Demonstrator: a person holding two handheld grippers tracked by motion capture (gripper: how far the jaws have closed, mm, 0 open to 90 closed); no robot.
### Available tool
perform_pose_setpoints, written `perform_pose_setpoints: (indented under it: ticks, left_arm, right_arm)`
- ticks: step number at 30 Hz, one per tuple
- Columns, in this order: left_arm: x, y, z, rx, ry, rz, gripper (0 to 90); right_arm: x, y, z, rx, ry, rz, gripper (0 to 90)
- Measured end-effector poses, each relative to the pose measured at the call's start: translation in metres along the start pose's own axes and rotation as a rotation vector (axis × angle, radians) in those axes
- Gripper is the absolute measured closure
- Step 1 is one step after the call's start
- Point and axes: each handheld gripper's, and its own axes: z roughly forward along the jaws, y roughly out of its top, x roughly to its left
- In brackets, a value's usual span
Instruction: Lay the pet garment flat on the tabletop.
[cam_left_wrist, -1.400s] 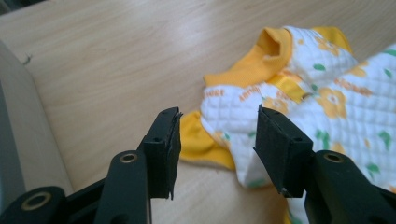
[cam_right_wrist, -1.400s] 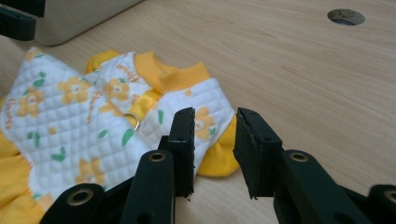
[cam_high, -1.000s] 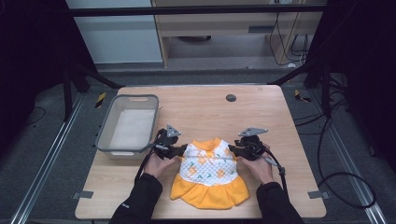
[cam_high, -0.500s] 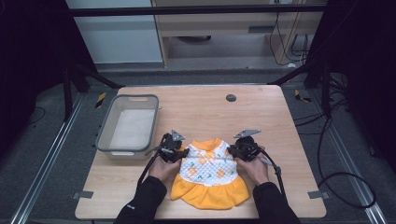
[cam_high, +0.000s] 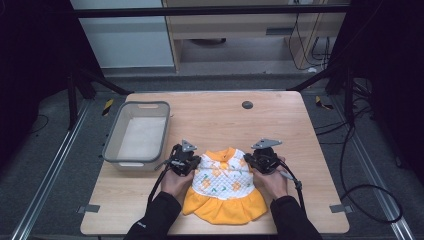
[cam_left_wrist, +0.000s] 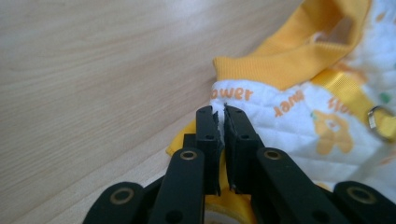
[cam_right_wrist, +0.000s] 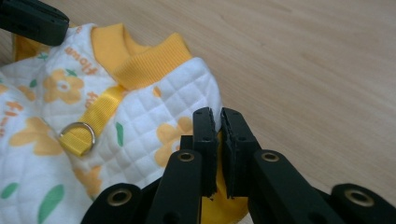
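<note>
In the high view, a small dress (cam_high: 223, 186) with a white quilted top and an orange skirt is seen lying flat on the wooden table (cam_high: 210, 117), near the person's edge. Its long axis runs from the collar, which points away from the person, down to the skirt hem. The left gripper (cam_high: 184, 161) is placed at the left shoulder of the dress and the right gripper (cam_high: 262, 160) at the right shoulder, so each side is nearest to its own hand. A grey bin (cam_high: 138, 132) stands just to the left, apart from the dress.

In the left gripper view, the left gripper (cam_left_wrist: 222, 122) has just been closing, and the white quilted edge is pinched between its jaws.

In the right gripper view, the right gripper (cam_right_wrist: 218, 125) has also just been closing; the edge of the dress (cam_right_wrist: 98, 116) is caught between its jaws. A lift of both shoulders together is judged to be the coming move.
</note>
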Motion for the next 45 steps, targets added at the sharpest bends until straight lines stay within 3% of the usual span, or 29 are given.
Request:
perform_pose_setpoints:
  ticks: [5, 11, 15, 19, 22, 24, 26, 28, 38, 45]
  left_arm:
    - [-0.005, 0.011, -0.021, -0.094, 0.007, -0.004, 85.2]
    - [-0.012, 0.044, -0.054, -0.191, 0.080, 0.090, 85.2]
    - [-0.010, 0.069, -0.064, -0.230, 0.138, 0.131, 85.1]
    - [0.001, 0.089, -0.055, -0.245, 0.139, 0.068, 84.0]
    - [0.010, 0.093, -0.044, -0.225, 0.172, 0.030, 73.1]
    - [0.013, 0.091, -0.044, -0.230, 0.169, 0.013, 62.9]
    - [0.015, 0.087, -0.048, -0.236, 0.176, 0.023, 58.1]
    - [0.016, 0.082, -0.054, -0.236, 0.159, 0.006, 53.0]
    - [0.010, 0.043, -0.090, -0.198, 0.108, 0.033, 48.1]
    - [0.007, 0.002, -0.105, -0.153, 0.042, 0.013, 48.7]
  right_arm:
    - [0.006, 0.011, -0.019, -0.087, -0.011, -0.037, 85.2]
    - [0.014, 0.034, -0.044, -0.244, -0.022, -0.039, 85.2]
    - [0.013, 0.053, -0.049, -0.330, -0.086, -0.035, 85.0]
    - [0.004, 0.069, -0.039, -0.350, -0.175, -0.012, 84.2]
    - [-0.006, 0.073, -0.025, -0.292, -0.195, 0.016, 78.7]
    - [-0.011, 0.072, -0.021, -0.260, -0.223, 0.021, 74.7]
    - [-0.013, 0.069, -0.023, -0.260, -0.223, 0.020, 72.0]
    - [-0.013, 0.066, -0.028, -0.263, -0.213, 0.018, 70.7]
    - [-0.005, 0.046, -0.067, -0.240, -0.132, -0.028, 59.4]
    - [0.004, 0.019, -0.085, -0.203, -0.075, -0.018, 54.5]
